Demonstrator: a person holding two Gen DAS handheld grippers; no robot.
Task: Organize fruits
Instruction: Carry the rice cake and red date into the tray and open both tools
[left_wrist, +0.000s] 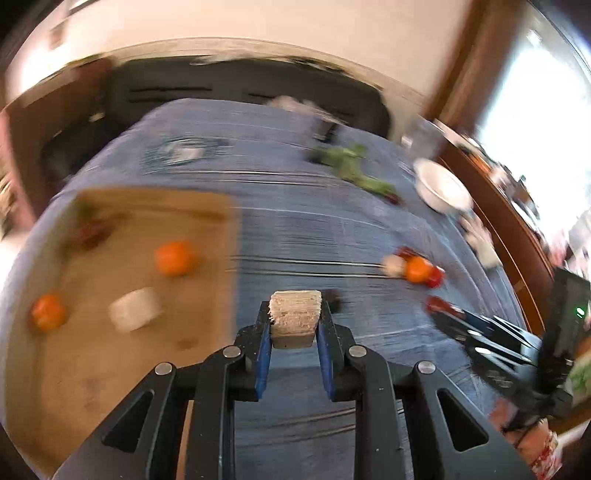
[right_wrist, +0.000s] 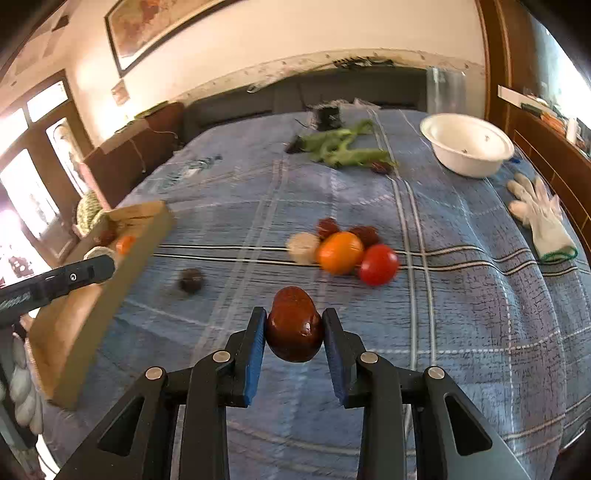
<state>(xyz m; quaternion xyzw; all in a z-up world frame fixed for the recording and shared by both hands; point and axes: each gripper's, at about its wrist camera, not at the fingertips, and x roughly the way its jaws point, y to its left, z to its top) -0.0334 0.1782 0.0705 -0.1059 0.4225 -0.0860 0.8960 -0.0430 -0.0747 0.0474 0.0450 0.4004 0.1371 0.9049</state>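
My left gripper (left_wrist: 294, 319) is shut on a pale beige block-shaped fruit piece (left_wrist: 294, 314), held above the blue checked cloth just right of a brown cardboard tray (left_wrist: 122, 354). The tray holds two orange fruits (left_wrist: 174, 257), a white piece (left_wrist: 135, 308) and a dark red fruit (left_wrist: 90, 233). My right gripper (right_wrist: 294, 325) is shut on a dark red-brown fruit (right_wrist: 293, 326) above the cloth. Beyond it lies a cluster: an orange fruit (right_wrist: 340, 253), a red tomato (right_wrist: 378, 264), a white piece (right_wrist: 303, 247) and two dark red fruits (right_wrist: 328, 226). A small dark fruit (right_wrist: 190, 280) lies alone to the left.
A white bowl (right_wrist: 467, 146) stands at the far right, green vegetables (right_wrist: 343, 147) lie at the back, and a white glove (right_wrist: 541, 218) lies at the right edge. The left gripper's body (right_wrist: 55, 282) reaches in over the tray (right_wrist: 110, 295). A dark sofa stands behind the table.
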